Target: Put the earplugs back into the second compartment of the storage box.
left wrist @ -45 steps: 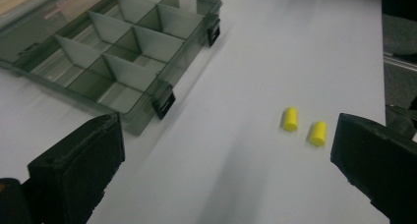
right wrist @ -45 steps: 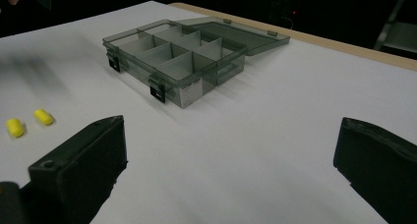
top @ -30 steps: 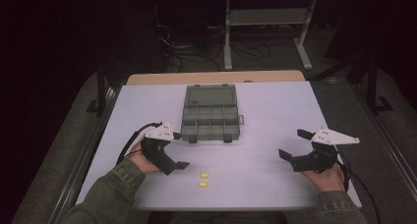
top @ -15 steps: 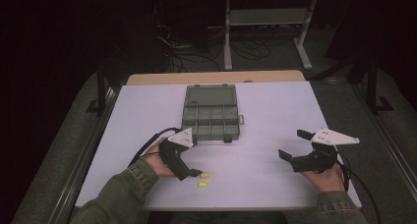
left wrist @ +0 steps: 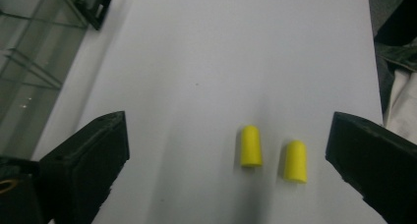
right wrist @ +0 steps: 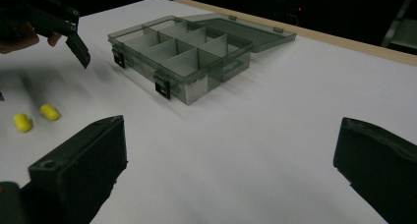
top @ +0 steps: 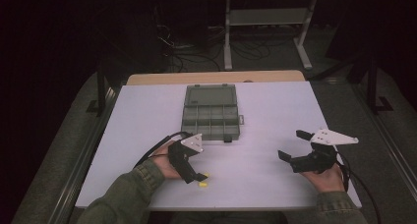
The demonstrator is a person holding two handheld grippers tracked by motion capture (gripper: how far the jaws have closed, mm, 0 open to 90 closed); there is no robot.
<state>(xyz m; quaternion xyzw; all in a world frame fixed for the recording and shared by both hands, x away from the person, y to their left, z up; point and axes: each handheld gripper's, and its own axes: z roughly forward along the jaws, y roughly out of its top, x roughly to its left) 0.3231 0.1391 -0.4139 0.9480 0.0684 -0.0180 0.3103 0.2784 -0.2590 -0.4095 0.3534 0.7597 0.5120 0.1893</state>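
Left tool (top: 195,176) has dropped right onto the near earplugs (left wrist: 273,154), jaws apart, just narrowing, straddling both; right tool (top: 295,146) idles apart, box (top: 211,112) open for filling.

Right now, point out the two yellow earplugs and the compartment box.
left yellow earplug (left wrist: 251,145), left gripper view, middle of its body
right yellow earplug (left wrist: 295,161), left gripper view, middle of its body
compartment box (top: 189,123), high view, its left wall

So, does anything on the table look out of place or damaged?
Nothing looks damaged. Two yellow earplugs lie loose on the white table, outside the open compartment box. The left gripper is over them, jaws open.
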